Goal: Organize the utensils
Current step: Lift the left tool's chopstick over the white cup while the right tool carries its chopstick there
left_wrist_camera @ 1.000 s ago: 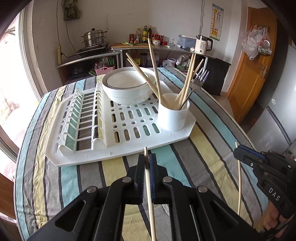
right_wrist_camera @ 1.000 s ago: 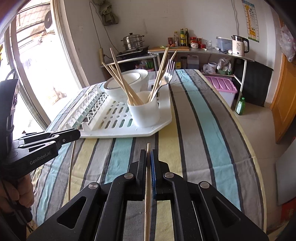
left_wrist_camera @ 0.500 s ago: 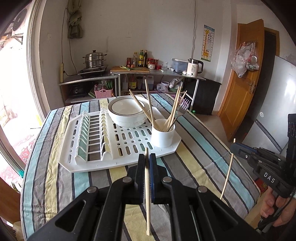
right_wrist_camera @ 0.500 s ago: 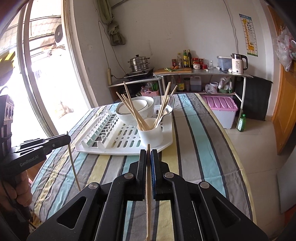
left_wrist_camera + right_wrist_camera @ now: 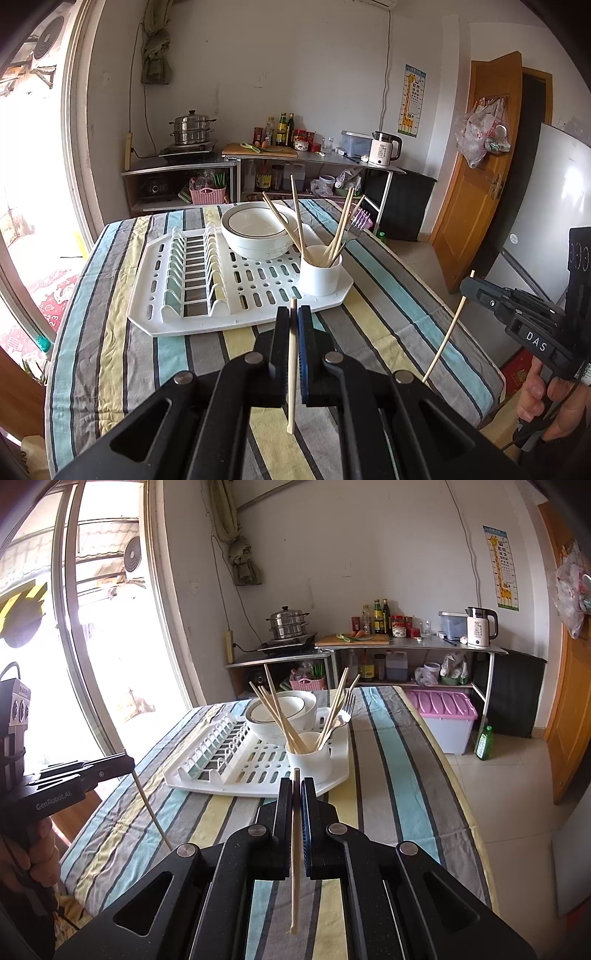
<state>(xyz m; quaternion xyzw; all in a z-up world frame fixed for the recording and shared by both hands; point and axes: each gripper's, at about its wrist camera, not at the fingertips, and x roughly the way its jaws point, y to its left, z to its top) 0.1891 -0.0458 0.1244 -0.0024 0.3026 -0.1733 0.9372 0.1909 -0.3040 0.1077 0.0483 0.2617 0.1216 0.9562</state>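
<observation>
The table [image 5: 110,354], under a striped cloth, carries a white drying rack [image 5: 192,321] towards its far end; a stack of white bowls [image 5: 255,236] sits at the rack's far edge and a white cup [image 5: 320,273] stands in its near right corner, already holding several chopsticks and a fork [image 5: 360,221].

Over the last second both grippers have risen and drawn back from the rack, so the whole table now shows and each held stick hangs clear of the cloth. I take that to mean both pickups are done and the carry to the cup comes next.

The left gripper [image 5: 294,321] has its jaws pressed together on a chopstick [image 5: 291,387], upright, its lower end dangling free. The right gripper [image 5: 294,794] pinches another chopstick [image 5: 295,878] the same way. Both sticks are plain, pale wood, thin and straight, gripped near the upper end.
</observation>
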